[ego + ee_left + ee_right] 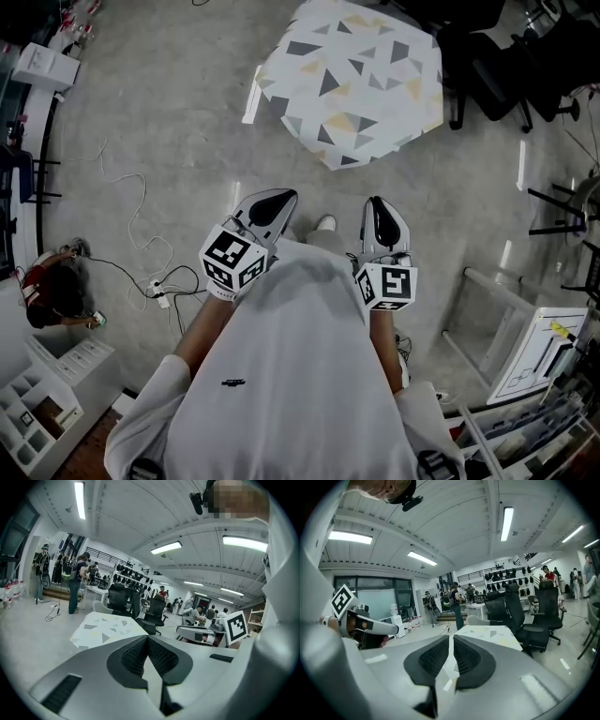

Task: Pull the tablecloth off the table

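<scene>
Two grippers are held side by side before the person's white shirt, above the grey floor. Left gripper: jaws pressed together, nothing between them. Right gripper: jaws parted by a thin slit, nothing in it. Both point ahead, well apart from the tablecloth. It is white with grey and yellow triangles and lies spread over the worktop, hiding it fully. Black office chairs stand just beside its right edge.
</scene>
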Motion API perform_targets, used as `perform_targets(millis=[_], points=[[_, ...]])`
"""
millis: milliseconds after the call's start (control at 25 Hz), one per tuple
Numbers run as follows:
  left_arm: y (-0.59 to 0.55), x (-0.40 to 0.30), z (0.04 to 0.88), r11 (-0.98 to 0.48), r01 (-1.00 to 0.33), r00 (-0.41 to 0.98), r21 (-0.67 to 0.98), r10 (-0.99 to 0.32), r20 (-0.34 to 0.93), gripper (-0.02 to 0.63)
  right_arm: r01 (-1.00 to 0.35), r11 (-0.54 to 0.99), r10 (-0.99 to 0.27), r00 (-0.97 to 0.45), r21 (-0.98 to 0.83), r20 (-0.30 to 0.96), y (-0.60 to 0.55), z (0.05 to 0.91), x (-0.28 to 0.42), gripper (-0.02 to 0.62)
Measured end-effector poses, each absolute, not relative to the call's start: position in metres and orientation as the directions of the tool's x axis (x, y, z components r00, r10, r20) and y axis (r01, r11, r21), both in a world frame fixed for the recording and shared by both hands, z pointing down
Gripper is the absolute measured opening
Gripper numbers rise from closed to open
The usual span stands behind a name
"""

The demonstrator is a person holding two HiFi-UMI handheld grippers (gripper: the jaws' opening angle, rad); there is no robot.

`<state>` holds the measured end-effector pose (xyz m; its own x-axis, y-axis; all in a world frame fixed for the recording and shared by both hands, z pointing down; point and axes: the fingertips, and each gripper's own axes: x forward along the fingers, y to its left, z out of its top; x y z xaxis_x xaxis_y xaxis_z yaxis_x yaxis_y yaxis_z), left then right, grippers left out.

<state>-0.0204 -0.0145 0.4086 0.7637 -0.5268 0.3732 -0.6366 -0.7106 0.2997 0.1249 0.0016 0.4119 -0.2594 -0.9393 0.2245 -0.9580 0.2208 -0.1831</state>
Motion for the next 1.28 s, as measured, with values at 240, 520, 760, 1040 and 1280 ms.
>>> perform_targets(millis=[240,520,760,1040,1280], points=[[-0.048,-0.02,0.415,-0.714,-0.605,0.788,0.353,-0.473,0.393,0.005,-0.96,0.176,-0.939,-0.23,-0.217,0.256,-0.027,0.41,0.124,0.041],[-0.074,-0.031,0.435,-0.686,-0.599,0.794,0.412,-0.443,0.416,0.004,-0.963,0.148,-0.93,-0.213,-0.226,0.3,-0.048,0.425,0.119,0.053],[-0.115,-0.035,0.48,-0.625,-0.634,0.771,0.456,-0.456,0.445,0.005,-0.955,0.104,-0.903,-0.208,-0.277,0.376,-0.075,0.471,0.135,0.104],[-0.165,-0.045,0.548,-0.526,-0.711,0.702,0.466,-0.509,0.497,0.081,-0.933,-0.002,-0.887,-0.165,-0.361,0.432,-0.097,0.541,0.167,0.149],[-0.199,-0.053,0.603,-0.44,-0.77,0.638,0.462,-0.539,0.55,0.124,-0.932,-0.097,-0.853,-0.102,-0.348,0.511,-0.113,0.604,0.193,0.175]])
